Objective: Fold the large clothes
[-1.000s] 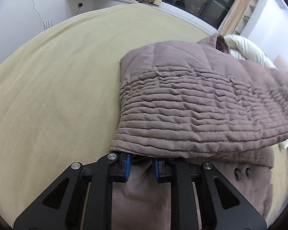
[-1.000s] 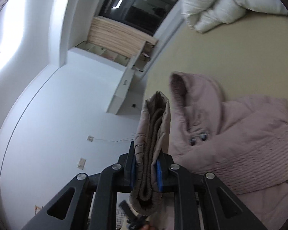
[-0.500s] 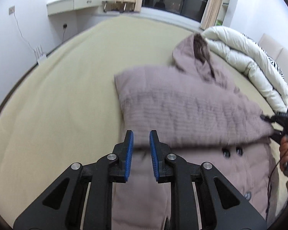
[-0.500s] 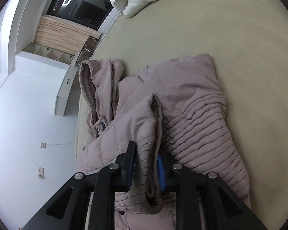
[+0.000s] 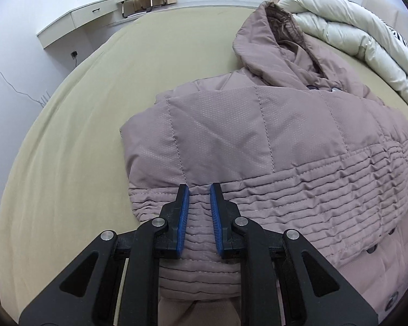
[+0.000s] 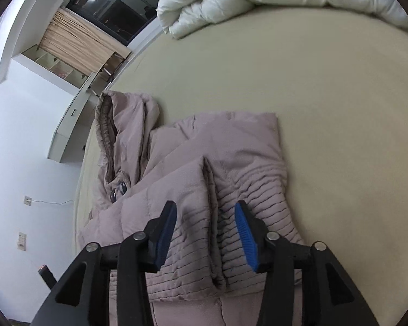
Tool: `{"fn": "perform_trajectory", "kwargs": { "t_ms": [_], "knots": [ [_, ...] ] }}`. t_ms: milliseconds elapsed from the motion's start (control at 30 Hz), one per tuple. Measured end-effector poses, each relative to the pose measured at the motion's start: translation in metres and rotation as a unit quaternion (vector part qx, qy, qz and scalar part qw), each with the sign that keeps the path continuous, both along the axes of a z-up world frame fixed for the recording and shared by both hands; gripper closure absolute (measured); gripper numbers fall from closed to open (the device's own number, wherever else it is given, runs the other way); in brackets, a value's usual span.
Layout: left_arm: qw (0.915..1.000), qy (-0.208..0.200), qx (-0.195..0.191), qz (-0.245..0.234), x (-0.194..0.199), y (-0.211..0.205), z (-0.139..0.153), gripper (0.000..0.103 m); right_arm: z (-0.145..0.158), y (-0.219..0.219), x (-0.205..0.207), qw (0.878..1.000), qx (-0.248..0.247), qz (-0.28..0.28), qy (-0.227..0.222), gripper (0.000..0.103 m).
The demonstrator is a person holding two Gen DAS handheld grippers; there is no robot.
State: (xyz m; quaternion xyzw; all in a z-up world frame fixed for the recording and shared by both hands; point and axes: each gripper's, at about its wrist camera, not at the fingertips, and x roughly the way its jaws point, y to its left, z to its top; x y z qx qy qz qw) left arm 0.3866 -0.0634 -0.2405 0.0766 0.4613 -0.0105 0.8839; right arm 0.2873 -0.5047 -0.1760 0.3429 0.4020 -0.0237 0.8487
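Through my left wrist camera, my left claw [image 5: 198, 212] hovers over the mauve hooded puffer jacket [image 5: 258, 141] with its blue pads [image 5: 182, 222] set narrowly apart and nothing pinched between them; the ribbed band of a folded-over sleeve [image 5: 299, 187] lies just under and ahead of the tips. The hood [image 5: 261, 40] sits far ahead and to the right of this claw, close to the rolled white duvet [image 5: 353, 43], and the bare olive bed sheet [image 5: 68, 135] spreads off to the left. To do this step well, I judge I should keep this claw off the fabric until the other side has settled, then press the sleeve flat so that the fold's left edge stays straight.

Through my right wrist camera, my right claw [image 6: 205, 231] is opening, and the thick edge of the folded sleeve [image 6: 193, 203] lies between the fingers with neither pad pressing it, so it is a release. The second sleeve panel [image 6: 247, 146] lies just ahead and to the right, and the hood [image 6: 122, 125] is ahead on the left. My judgement: let the jaws spread fully before lifting, and draw straight back along the fingers, since the puffy seam could catch a pad and drag the fold open. After that, the lower body of the jacket, nearest me, looks like the next part to bring up.
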Motion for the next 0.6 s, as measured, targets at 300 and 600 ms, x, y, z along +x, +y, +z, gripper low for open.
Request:
{"fn": "perform_trajectory", "kwargs": {
  "t_ms": [300, 600],
  "knots": [
    [1.0000, -0.008, -0.003, 0.003, -0.005, -0.002, -0.005, 0.089, 0.004, 0.083, 0.044, 0.990, -0.095, 0.106, 0.006, 0.053],
    [0.9914, -0.050, -0.118, 0.024, -0.010, 0.025, 0.053, 0.088, 0.009, 0.084, 0.032, 0.982, -0.143, 0.119, -0.026, 0.034]
  ]
}}
